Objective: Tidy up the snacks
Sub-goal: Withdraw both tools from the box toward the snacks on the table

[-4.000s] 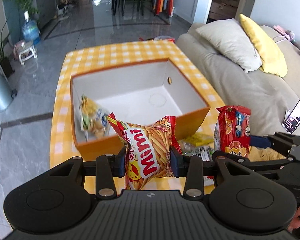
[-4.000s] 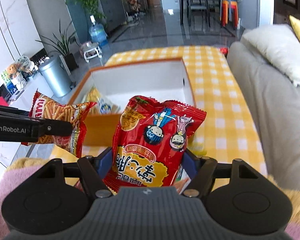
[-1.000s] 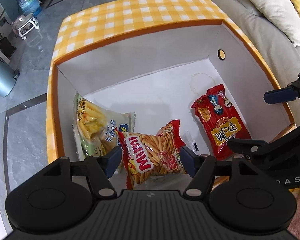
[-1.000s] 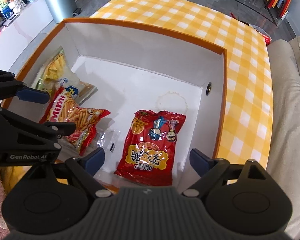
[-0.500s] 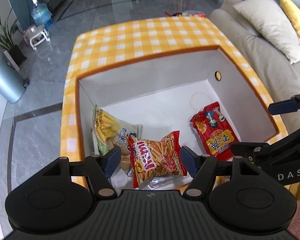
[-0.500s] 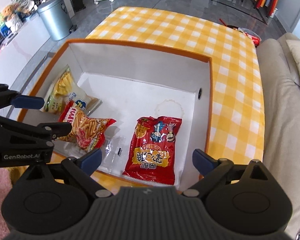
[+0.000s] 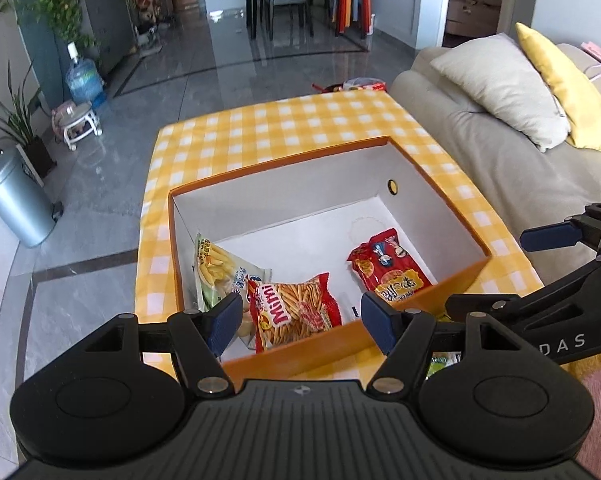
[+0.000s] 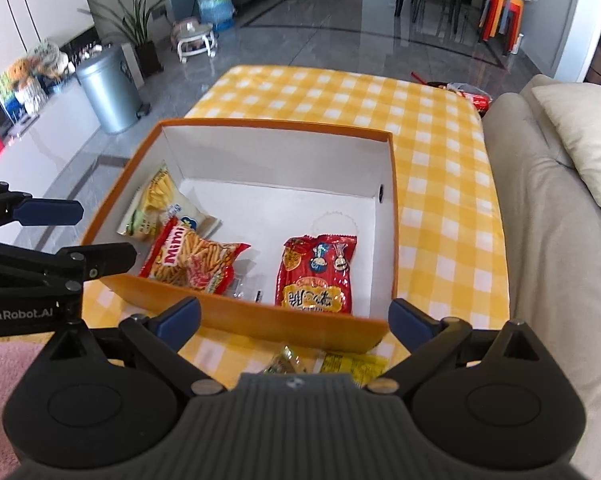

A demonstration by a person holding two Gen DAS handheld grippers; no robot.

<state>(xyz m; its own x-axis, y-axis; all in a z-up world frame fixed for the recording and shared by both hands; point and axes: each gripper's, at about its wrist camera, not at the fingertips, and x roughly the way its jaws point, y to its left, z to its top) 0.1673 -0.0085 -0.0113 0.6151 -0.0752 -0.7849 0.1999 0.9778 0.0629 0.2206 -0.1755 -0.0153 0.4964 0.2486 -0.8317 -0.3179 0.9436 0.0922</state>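
Hovering over the near wall of the box (image 7: 420, 184), I have both sets of jaws spread with nothing between them. My left gripper (image 7: 300, 320) stands wide above the box's near left corner, and my right gripper (image 8: 294, 318) is opening wider above its near right corner, its pads clear of everything.

Three snacks lie inside the box, I judge so that they stay gathered in one place. The pale chip bag (image 7: 216, 268) leans against the box's left wall, propped there because the wall holds it up. The Mimi bag (image 7: 292, 312) lies flat on the box's floor, overlapping the chip bag's lower edge. The red bag (image 8: 318, 272) lies flat toward the box's right wall, well apart from the other two. A small clear wrapper (image 8: 252, 288) sits on the floor between them, close to the near wall.

The box is stiff card, orange outside, plain white within, square-cornered, with a round hole in its right wall. The bags are glossy crinkled foil, puffed like pillows with crimped ends. Outside the box, just in front of its near wall, more packets (image 8: 328, 362) lie on the checked yellow cloth (image 8: 440, 168); I judge those are next for sorting.
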